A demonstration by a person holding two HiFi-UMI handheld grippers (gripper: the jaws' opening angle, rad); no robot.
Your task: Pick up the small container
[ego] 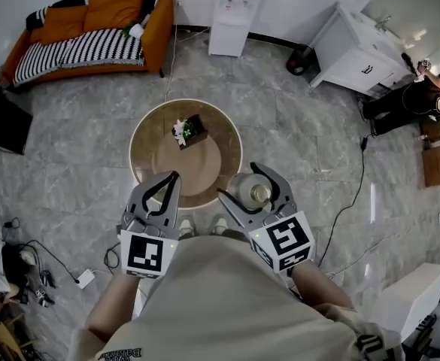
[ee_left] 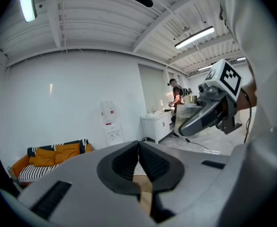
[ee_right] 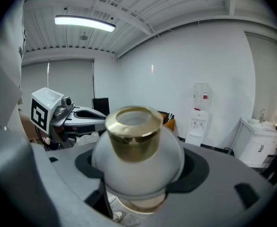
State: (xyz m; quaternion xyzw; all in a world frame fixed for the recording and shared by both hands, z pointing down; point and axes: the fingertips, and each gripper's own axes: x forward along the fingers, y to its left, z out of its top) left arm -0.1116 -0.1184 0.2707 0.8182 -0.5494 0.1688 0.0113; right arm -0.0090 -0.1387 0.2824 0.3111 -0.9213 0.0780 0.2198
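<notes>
The small container (ee_right: 136, 155) is a round frosted-white jar with a gold neck (ee_right: 133, 134). My right gripper (ee_right: 138, 174) is shut on its body, one jaw on each side. In the head view the same jar (ego: 251, 192) sits between the right gripper's (ego: 250, 188) jaws, lifted above the near right edge of the round table (ego: 149, 141). My left gripper (ego: 174, 177) hovers over the table's near left edge; in the left gripper view its (ee_left: 139, 148) jaw tips meet with nothing between them.
A small black pot with a green plant (ego: 188, 130) stands on the round wooden table. An orange sofa (ego: 92, 28) and a white water dispenser (ego: 235, 13) line the far wall. A white cabinet (ego: 355, 51) stands at right, cables (ego: 359, 194) cross the floor.
</notes>
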